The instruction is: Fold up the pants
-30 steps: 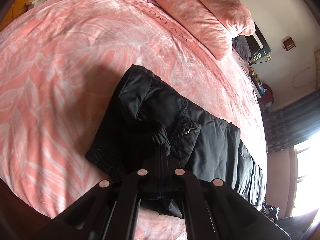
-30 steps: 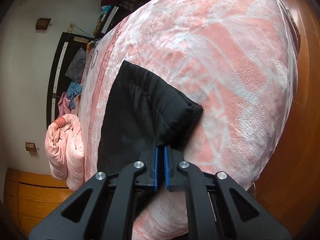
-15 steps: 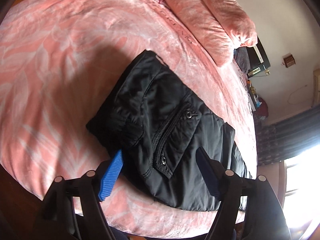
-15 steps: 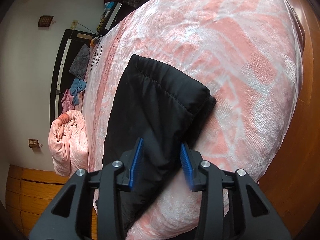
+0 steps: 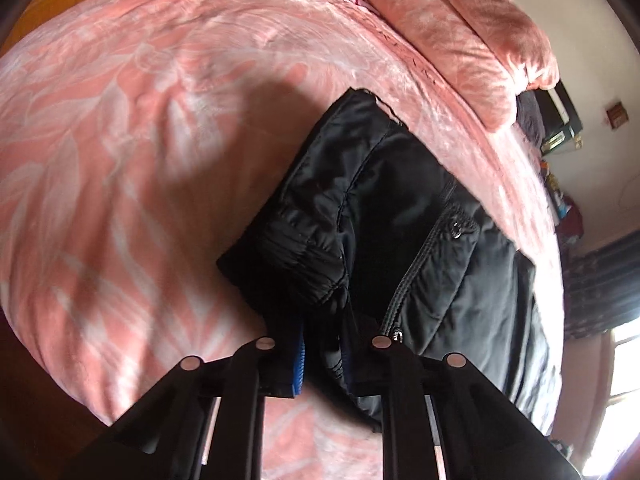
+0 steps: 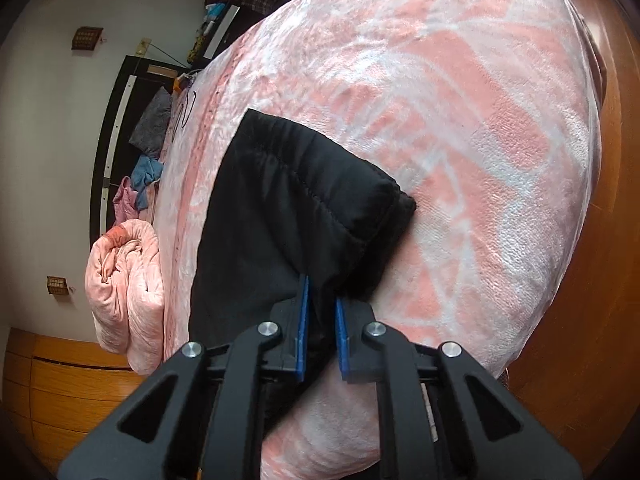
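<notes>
Black padded pants (image 5: 400,216) lie partly folded on a pink leaf-patterned bed (image 5: 120,140). In the left wrist view my left gripper (image 5: 324,356) is shut on the elastic waistband end, the cloth bunched between the blue pads. A snap-button pocket flap (image 5: 456,232) lies to the right of it. In the right wrist view the pants (image 6: 288,216) show their folded leg end, and my right gripper (image 6: 320,332) is shut on its near edge, a thick fold of cloth between the blue pads.
A rolled pink quilt (image 5: 460,28) lies along the far side of the bed; it also shows in the right wrist view (image 6: 128,292). A dark cabinet with clothes (image 6: 148,132) stands by the wall. A wooden floor (image 6: 600,320) runs past the bed edge.
One second ago both grippers were shut on the pants; half a second ago both stood open over them. Now both have closed again on the near edges of the cloth.
</notes>
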Demonstrator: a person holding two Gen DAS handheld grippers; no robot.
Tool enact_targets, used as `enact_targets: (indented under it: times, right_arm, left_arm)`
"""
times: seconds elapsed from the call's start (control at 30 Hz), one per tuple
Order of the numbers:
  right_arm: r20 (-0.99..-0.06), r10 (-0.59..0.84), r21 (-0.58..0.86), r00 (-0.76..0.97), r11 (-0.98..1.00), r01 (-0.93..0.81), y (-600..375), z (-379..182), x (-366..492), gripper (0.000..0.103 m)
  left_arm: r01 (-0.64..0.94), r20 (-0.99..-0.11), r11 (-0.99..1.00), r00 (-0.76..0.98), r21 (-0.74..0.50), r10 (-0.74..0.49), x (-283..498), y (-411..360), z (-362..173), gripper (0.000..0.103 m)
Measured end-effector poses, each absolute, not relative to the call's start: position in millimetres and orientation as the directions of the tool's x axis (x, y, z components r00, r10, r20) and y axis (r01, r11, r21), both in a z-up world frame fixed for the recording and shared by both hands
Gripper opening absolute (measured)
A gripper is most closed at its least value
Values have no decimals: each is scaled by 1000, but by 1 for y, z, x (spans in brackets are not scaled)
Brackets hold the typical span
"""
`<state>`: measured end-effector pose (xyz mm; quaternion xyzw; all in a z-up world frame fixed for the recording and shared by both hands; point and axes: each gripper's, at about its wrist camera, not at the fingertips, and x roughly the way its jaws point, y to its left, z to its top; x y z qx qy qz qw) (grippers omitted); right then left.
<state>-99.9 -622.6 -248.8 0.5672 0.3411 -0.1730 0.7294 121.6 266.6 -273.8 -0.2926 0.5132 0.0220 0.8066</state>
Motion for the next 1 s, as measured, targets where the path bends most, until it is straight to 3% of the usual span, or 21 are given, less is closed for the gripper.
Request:
enact_targets:
  times: [0.1, 0.2, 0.23, 0.27, 0.33, 0.37, 0.53, 0.93, 1.0]
  right_arm:
    - [-700, 123, 698, 703, 328, 637, -625, -245, -100, 11]
    - [-643, 102, 750, 759, 287, 597, -632, -234, -119, 31]
    - [-626, 90, 764, 775, 273, 585, -635, -231, -127, 40]
    - [-613, 67, 772, 787, 264, 578, -638, -228, -136, 42]
    - [-585, 46, 795, 810, 230, 561, -645, -228, -151, 51]
    - [-570, 50, 810, 820, 203, 551, -647, -231, -155, 58]
    - [-547, 75, 832, 834, 158, 532, -649, -250, -157, 58]
    - [-453, 127, 889, 882, 136, 437, -650, -269, -127, 58]
    - [-440, 132, 895, 889, 149, 421, -649, -269, -123, 62]
  left_arm:
    - [-335, -842, 826, 464, -454, -275, 123, 269, -272, 16]
    - [-300, -827, 830, 479, -470, -295, 114, 271, -260, 20]
    - [-291, -823, 832, 483, -472, -298, 111, 271, -257, 35]
    - [-285, -821, 839, 494, -463, -285, 104, 271, -251, 66]
    - [-281, -798, 842, 546, -461, -255, 91, 272, -240, 89]
    - [-276, -784, 837, 565, -473, -257, 86, 274, -236, 89]
    - [-302, -761, 779, 565, -550, -319, 81, 276, -237, 91]
    - [-312, -817, 805, 474, -504, -328, 104, 241, -253, 91]
    - [-339, -825, 796, 464, -501, -322, 106, 241, -257, 91]
